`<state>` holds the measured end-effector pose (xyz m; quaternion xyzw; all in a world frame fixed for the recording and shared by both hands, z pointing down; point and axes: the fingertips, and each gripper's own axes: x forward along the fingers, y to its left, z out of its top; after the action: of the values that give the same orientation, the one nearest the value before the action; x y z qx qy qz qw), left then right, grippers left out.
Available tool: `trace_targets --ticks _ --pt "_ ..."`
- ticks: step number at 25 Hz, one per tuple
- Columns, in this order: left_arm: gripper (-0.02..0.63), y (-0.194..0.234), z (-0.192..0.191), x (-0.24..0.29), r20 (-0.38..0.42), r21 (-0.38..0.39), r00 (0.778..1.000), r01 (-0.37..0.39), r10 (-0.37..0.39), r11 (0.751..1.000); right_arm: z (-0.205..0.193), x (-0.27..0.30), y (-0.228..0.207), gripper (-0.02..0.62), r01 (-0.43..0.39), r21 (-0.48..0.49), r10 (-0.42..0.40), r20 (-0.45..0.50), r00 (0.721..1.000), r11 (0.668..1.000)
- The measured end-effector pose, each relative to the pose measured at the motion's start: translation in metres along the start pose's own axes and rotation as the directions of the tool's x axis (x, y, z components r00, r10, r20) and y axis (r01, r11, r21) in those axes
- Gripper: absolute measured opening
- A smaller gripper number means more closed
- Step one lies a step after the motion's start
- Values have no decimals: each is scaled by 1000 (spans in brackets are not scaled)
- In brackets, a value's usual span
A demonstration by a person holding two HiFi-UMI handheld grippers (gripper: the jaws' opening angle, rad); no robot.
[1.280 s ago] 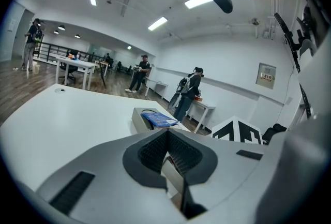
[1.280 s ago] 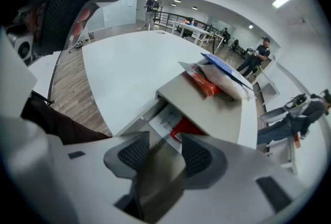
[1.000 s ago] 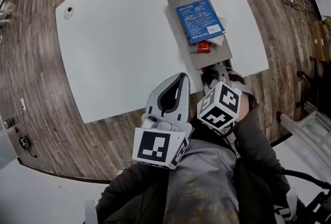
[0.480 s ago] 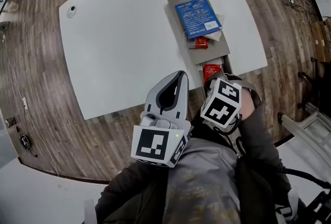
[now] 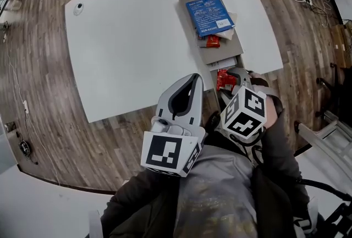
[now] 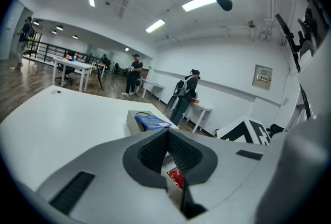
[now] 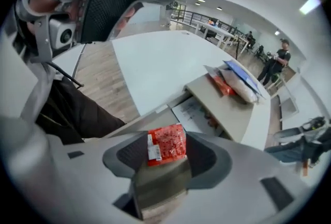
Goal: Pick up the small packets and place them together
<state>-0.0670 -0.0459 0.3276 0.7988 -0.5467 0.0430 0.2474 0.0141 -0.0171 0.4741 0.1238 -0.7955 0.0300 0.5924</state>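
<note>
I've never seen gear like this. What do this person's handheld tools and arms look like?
Both the left gripper and right gripper are light grey moulded shells with dark ribbed pads. Each carries a white cube printed with black square markers. The sleeves are dark.

Finishes noted: surface (image 5: pixel 137 39) is white, smooth and matt, with only a faint sheen. The floor (image 5: pixel 44 94) is brown wood-grain planks, low gloss. On the right of the surface lies a flat grey board (image 5: pixel 221 54) that looks like matt cardboard. The blue packet (image 5: pixel 207 11) on it is glossy printed plastic film. The small red packet (image 7: pixel 166 144) is shiny crinkled film with a white paper-like label. The left gripper (image 6: pixel 166 132) is pale grey matt moulded plastic; its fingers (image 6: pixel 150 151) are lined with dark ribbed pads, rubbery in look. The sleeve (image 5: pixel 278 157) is dark cloth.
</note>
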Motion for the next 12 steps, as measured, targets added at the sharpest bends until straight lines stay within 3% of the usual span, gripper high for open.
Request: trace_targets --ticks 3,8,12 --pt "3 6 1 0 2 -5 1000 -8 8 1000 -7 13 -1 248 -18 -17 17 -66 998 1000" --pt "3 23 1 3 -1 -23 1000 -31 31 999 -10 21 -4 251 -101 23 103 -130 986 995" --pt "3 26 1 6 -1 -28 1000 -30 30 999 -10 20 -14 142 -68 31 72 -118 990 997"
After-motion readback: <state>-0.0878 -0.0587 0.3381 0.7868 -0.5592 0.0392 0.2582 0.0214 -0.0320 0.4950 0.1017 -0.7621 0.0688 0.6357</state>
